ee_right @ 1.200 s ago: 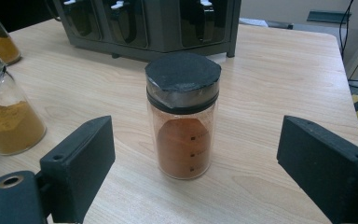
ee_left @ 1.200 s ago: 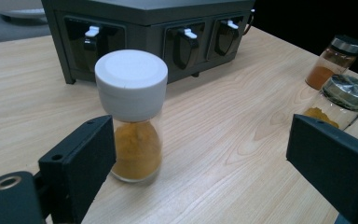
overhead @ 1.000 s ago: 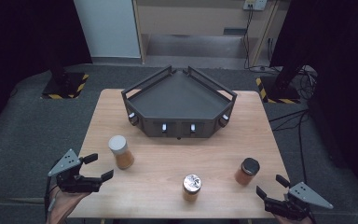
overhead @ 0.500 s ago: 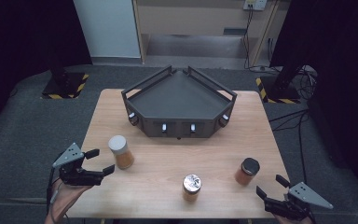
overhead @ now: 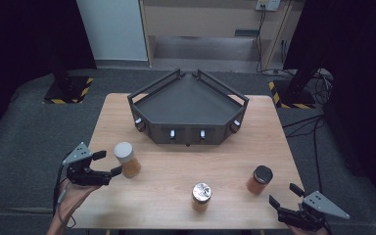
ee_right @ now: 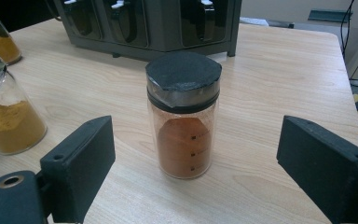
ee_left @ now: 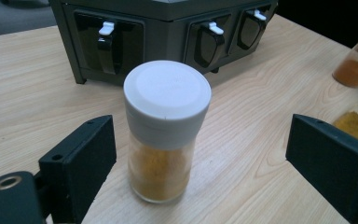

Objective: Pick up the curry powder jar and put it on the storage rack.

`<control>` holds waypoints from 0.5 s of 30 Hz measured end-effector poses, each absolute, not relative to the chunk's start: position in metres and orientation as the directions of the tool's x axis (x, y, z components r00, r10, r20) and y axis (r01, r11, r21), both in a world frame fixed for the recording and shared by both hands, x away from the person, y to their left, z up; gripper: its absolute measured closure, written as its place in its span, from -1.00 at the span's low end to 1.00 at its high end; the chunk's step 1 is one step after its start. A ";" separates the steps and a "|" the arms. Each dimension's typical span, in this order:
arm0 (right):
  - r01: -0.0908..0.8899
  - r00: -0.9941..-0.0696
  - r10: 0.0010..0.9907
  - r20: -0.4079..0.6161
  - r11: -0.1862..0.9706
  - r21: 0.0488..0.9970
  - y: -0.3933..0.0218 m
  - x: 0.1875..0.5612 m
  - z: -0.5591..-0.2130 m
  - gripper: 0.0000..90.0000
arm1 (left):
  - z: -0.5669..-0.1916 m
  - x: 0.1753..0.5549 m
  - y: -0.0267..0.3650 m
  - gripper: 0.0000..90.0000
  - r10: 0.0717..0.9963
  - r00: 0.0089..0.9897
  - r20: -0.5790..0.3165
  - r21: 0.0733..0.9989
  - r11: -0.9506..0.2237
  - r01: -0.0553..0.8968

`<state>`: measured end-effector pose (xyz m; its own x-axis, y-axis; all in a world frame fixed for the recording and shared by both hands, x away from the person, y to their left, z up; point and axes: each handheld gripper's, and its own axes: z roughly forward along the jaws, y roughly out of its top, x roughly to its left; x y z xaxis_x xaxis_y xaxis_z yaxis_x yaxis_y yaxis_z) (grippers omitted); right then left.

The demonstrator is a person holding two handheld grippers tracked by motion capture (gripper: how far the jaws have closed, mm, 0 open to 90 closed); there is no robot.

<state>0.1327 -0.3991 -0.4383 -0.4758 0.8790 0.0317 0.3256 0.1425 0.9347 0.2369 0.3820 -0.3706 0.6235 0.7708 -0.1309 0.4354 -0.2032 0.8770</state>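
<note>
The left gripper (overhead: pixel 106 164) has slid closer to the white-lidded spice jar (overhead: pixel 126 159) than it was a second ago, when it sat out past the table's left edge. Now one jaw tip is just beside the jar, and in the left gripper view the jar (ee_left: pixel 167 128) stands upright in front of the two wide-open jaws, with nothing pressing on it. The right gripper (overhead: pixel 285 196) has stayed put at the near right corner, jaws apart too, aimed at the black-lidded jar (overhead: pixel 260 179) of reddish powder, which stands a little way ahead of it. A third jar with a shiny lid (overhead: pixel 201 195) stands between the two jars, near the front edge of the wooden table (overhead: pixel 176 161). The middle of the table is bare wood, with the dark angled rack (overhead: pixel 188 107) at the back. The left hand (overhead: pixel 71 193) reaches in low from below; its wrist is hard to make out in the dim light.
</note>
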 end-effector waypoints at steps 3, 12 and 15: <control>0.325 -0.476 0.879 0.031 0.143 0.935 -0.399 0.132 -0.438 -0.75 | -0.371 0.243 0.380 -0.83 0.774 0.620 -0.127 0.874 -0.208 0.439; 0.326 -0.476 0.879 0.033 0.142 0.935 -0.400 0.133 -0.439 -0.75 | -0.376 0.261 0.373 -0.82 0.775 0.618 -0.132 0.866 -0.212 0.452; 0.326 -0.476 0.879 0.034 0.140 0.935 -0.399 0.133 -0.438 -0.75 | -0.378 0.265 0.370 -0.80 0.772 0.621 -0.134 0.866 -0.213 0.452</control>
